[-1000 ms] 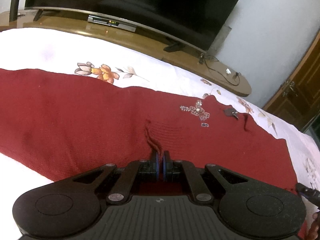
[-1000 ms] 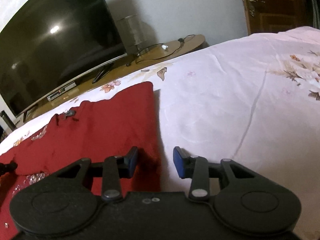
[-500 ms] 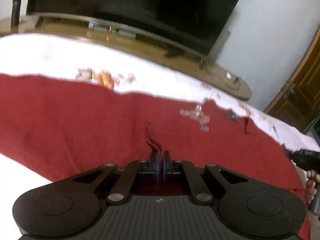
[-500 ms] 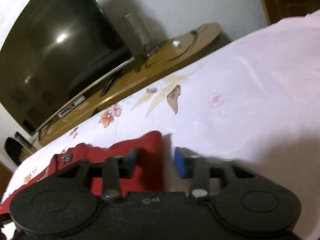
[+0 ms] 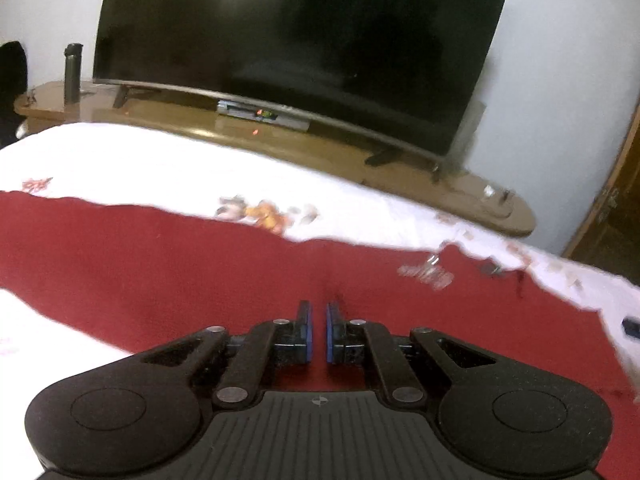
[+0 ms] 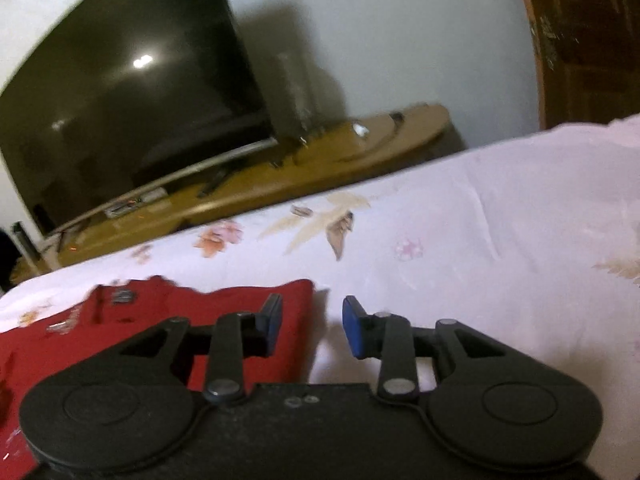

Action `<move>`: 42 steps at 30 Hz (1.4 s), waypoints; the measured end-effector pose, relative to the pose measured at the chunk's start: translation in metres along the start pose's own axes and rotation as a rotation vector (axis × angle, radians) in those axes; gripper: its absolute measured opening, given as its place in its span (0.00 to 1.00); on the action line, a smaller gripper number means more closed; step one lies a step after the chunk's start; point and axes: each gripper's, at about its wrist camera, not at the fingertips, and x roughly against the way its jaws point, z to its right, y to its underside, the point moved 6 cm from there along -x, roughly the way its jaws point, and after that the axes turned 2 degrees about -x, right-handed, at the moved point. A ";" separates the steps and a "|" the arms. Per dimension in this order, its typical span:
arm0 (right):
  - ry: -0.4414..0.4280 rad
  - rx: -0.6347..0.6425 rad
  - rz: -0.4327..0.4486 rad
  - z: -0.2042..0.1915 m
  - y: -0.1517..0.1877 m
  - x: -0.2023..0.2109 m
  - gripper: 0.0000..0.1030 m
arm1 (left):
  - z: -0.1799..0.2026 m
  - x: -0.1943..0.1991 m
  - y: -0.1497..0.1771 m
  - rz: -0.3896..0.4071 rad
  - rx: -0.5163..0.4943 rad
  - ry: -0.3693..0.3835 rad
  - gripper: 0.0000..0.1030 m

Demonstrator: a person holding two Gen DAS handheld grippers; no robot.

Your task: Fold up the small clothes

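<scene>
The left gripper (image 5: 316, 330) was pinched shut on the garment (image 5: 160, 272), which ran crosswise. The right gripper (image 6: 310, 330), its jaws just reopening, straddled the garment's side edge unclamped.

Both wrist views, low over bed (image 5: 168, 168), face television (image 5: 288, 32).

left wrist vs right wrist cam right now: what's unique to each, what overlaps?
Left wrist only: the left hand-held gripper, jaws nearly together over the wide middle of the red garment, whether it pinches fabric is unclear; a dark bottle on the far-left end of the TV stand.

Right wrist only: the right hand-held gripper, jaws apart astride the garment's side edge, one pad over red cloth, one over bare floral bedsheet; a brown wooden door.

Both: garment, bedsheet, television, wooden stand.
</scene>
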 end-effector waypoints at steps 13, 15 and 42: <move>0.072 0.338 -0.078 -0.038 0.067 0.028 0.40 | 0.071 -0.027 0.036 -0.080 -0.105 0.055 0.05; 0.083 0.301 -0.082 -0.029 0.067 0.037 0.44 | 0.062 -0.021 0.040 -0.071 -0.106 0.057 0.05; 0.156 0.010 -0.037 -0.056 0.090 0.131 0.45 | -0.298 0.068 0.022 0.157 0.767 -0.156 0.61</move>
